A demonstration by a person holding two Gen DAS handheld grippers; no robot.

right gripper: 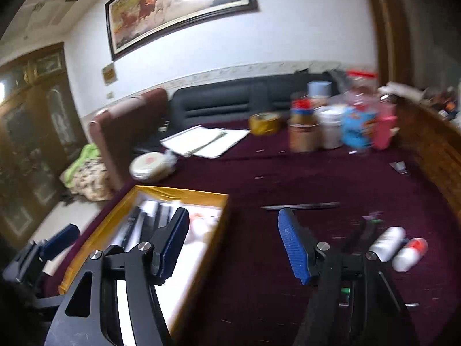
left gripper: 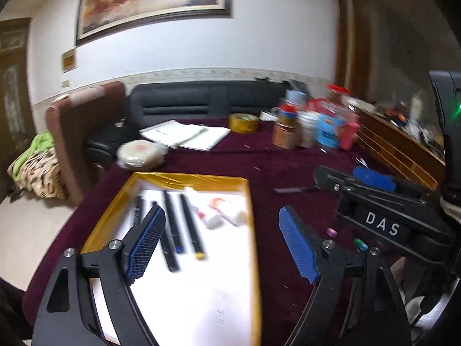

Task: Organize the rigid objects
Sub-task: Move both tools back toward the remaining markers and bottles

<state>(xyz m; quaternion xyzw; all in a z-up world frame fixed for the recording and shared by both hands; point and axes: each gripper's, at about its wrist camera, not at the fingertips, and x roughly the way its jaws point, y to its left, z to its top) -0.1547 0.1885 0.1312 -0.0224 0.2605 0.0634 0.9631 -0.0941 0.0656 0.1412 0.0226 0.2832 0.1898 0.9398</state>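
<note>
A gold-rimmed tray [left gripper: 190,178] with a white floor lies on the dark red tablecloth. It holds several black pens [left gripper: 172,230] and small white tubes [left gripper: 213,217]. My left gripper [left gripper: 222,212] hovers over the tray's right half, open, with nothing between its blue pads. My right gripper [right gripper: 233,216] is open too, straddling the tray's right rim [right gripper: 223,219], and holds nothing. On the cloth beyond it lies a black pen [right gripper: 299,206]. Two white bottles [right gripper: 387,243] lie to its right, one red-capped [right gripper: 410,255]. Small pink [left gripper: 333,232] and green [left gripper: 360,244] caps lie loose.
At the back of the table stand a tape roll [left gripper: 243,122], a stack of papers [left gripper: 187,137], a round wrapped pack [left gripper: 141,155] and a cluster of jars [left gripper: 311,127]. A brown chair [left gripper: 83,132] and black sofa [left gripper: 207,101] stand behind; a wooden sideboard [left gripper: 397,147] is on the right.
</note>
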